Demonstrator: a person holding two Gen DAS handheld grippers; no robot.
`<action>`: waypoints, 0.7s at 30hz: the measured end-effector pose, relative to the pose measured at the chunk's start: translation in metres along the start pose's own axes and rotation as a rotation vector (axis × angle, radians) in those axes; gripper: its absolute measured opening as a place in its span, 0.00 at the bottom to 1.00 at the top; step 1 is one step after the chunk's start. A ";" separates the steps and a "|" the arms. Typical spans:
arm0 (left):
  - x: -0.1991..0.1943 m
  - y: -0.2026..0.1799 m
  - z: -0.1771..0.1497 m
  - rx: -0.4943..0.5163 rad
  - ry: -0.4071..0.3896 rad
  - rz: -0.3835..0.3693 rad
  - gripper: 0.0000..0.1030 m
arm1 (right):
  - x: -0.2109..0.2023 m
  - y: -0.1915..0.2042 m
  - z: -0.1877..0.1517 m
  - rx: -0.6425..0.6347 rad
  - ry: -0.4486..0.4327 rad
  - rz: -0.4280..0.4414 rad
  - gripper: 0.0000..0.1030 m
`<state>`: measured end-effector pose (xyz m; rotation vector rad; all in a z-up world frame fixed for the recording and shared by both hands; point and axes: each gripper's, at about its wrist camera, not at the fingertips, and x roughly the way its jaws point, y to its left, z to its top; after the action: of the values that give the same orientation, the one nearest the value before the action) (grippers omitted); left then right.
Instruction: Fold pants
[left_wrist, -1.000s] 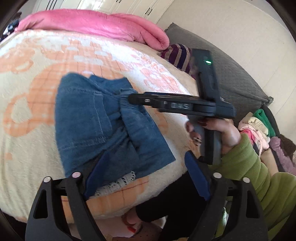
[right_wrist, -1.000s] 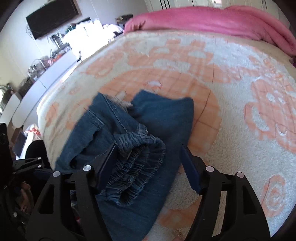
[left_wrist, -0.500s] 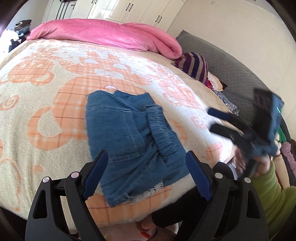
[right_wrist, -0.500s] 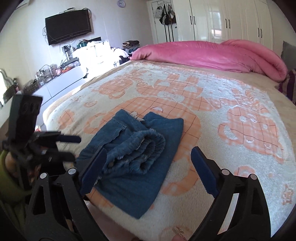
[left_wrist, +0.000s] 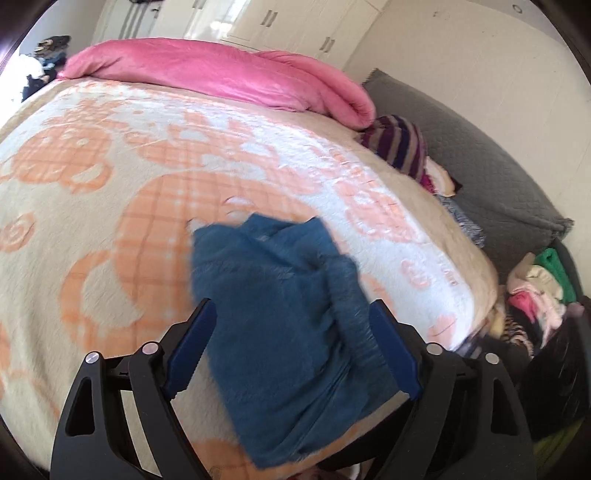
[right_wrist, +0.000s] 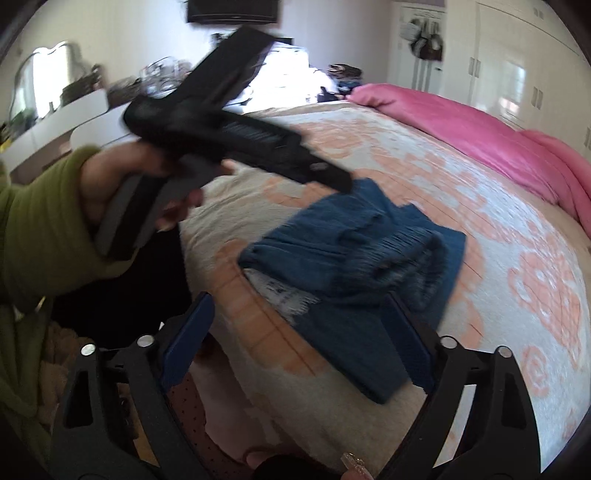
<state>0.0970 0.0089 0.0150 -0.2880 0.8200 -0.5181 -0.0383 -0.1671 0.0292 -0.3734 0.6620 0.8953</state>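
Folded blue denim pants (left_wrist: 288, 317) lie near the front edge of the bed; in the right wrist view they (right_wrist: 362, 258) sit as a thick folded bundle with the elastic waistband on top. My left gripper (left_wrist: 291, 350) is open and empty above the pants' near side. In the right wrist view the left gripper (right_wrist: 343, 184) shows from the side, its tip over the pants' far left corner. My right gripper (right_wrist: 299, 339) is open and empty, held before the bed's edge, just short of the pants.
The bed has an orange-and-cream patterned blanket (left_wrist: 110, 192). A pink duvet (left_wrist: 221, 77) lies along the far side. A striped garment (left_wrist: 395, 147), a grey cushion (left_wrist: 491, 173) and a pile of clothes (left_wrist: 535, 295) lie to the right. A white dresser (right_wrist: 74, 114) stands on the left.
Both grippers have let go of the pants and pulled back. The left gripper has swung back over the folded pants, and the right gripper has dropped toward the bed's front edge.
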 end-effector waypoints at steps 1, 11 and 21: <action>0.005 -0.001 0.005 0.009 0.007 -0.015 0.68 | 0.004 0.004 0.002 -0.018 0.003 0.013 0.65; 0.063 0.033 0.013 -0.022 0.126 0.067 0.61 | 0.042 0.021 0.027 -0.198 0.044 -0.040 0.41; 0.069 0.045 0.014 -0.045 0.111 0.060 0.62 | 0.060 0.028 0.006 -0.159 0.175 0.008 0.01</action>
<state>0.1612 0.0099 -0.0386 -0.2772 0.9466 -0.4627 -0.0321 -0.1121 -0.0073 -0.5965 0.7549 0.9320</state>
